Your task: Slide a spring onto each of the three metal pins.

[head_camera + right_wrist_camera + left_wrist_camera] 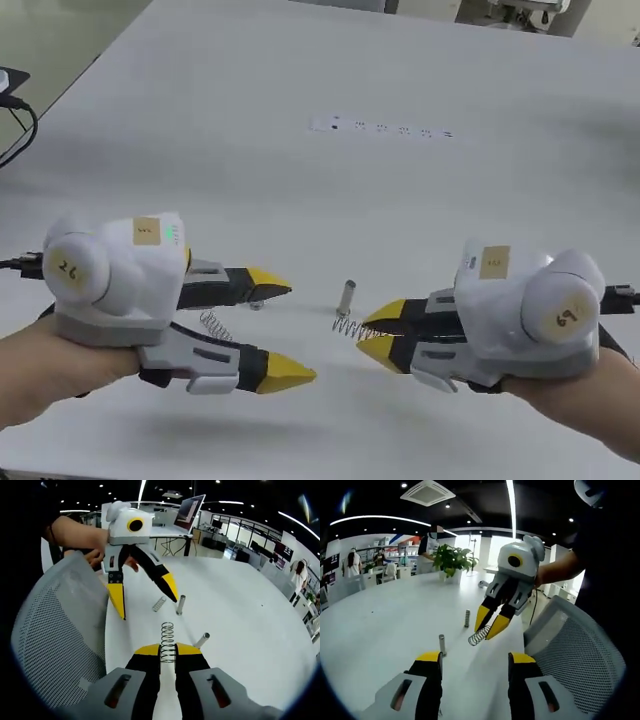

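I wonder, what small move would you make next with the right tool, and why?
Probably tilt the right tool so the free end of the spring it grips lines up above the nearest pin. That spring points roughly level beside the upright pin, which looks bare, so it cannot slide on yet. The left tool is open and holds nothing.

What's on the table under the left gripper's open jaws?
A loose spring lies on the table between the left gripper's jaws, one end hidden by the nearer jaw. A pin stands by the far jaw tip.
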A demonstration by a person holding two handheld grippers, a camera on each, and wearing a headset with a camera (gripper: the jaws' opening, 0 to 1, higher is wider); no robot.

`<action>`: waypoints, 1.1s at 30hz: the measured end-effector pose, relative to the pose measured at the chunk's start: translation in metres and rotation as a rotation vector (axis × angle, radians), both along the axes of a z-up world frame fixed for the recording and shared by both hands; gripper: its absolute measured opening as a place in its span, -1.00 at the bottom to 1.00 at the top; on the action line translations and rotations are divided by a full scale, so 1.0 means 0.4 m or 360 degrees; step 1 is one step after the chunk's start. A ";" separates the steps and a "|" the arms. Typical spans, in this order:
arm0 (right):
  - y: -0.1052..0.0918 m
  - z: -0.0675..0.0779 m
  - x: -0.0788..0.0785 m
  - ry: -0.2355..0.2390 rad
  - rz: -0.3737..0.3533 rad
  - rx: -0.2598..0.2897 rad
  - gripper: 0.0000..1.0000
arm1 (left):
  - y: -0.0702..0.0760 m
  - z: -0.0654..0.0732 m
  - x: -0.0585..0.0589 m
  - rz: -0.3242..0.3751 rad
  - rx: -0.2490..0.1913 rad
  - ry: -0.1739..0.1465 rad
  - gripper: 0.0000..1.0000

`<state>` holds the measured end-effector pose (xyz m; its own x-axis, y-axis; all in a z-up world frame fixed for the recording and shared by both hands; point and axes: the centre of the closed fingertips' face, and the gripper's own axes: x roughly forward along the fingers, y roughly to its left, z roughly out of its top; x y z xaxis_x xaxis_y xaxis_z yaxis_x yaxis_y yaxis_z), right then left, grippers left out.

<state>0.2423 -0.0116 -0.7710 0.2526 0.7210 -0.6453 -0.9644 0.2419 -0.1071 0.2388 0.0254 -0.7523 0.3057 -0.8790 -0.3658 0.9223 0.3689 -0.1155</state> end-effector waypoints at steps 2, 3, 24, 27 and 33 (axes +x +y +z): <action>0.000 0.000 -0.003 -0.0012 0.0016 -0.0006 -0.86 | -0.007 0.006 0.002 -0.0005 -0.0038 0.0021 -0.15; 0.001 0.002 -0.007 -0.0015 0.0030 -0.0002 -0.86 | -0.011 0.009 0.004 -0.0004 -0.0055 0.0030 -0.17; 0.032 0.033 -0.048 -0.0141 0.0246 0.0025 -0.86 | -0.071 0.020 -0.019 -0.0128 -0.0128 0.0072 -0.57; 0.030 0.038 -0.047 -0.0148 0.0250 0.0030 -0.86 | -0.075 0.019 -0.023 -0.0142 -0.0131 0.0076 -0.63; 0.029 0.042 -0.049 -0.0151 0.0252 0.0038 -0.86 | -0.082 0.016 -0.026 -0.0156 -0.0131 0.0073 -0.72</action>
<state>0.2228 -0.0001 -0.7542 0.1935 0.7716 -0.6059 -0.9765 0.0914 -0.1954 0.2283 -0.0074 -0.7459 0.2013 -0.9316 -0.3028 0.9465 0.2646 -0.1848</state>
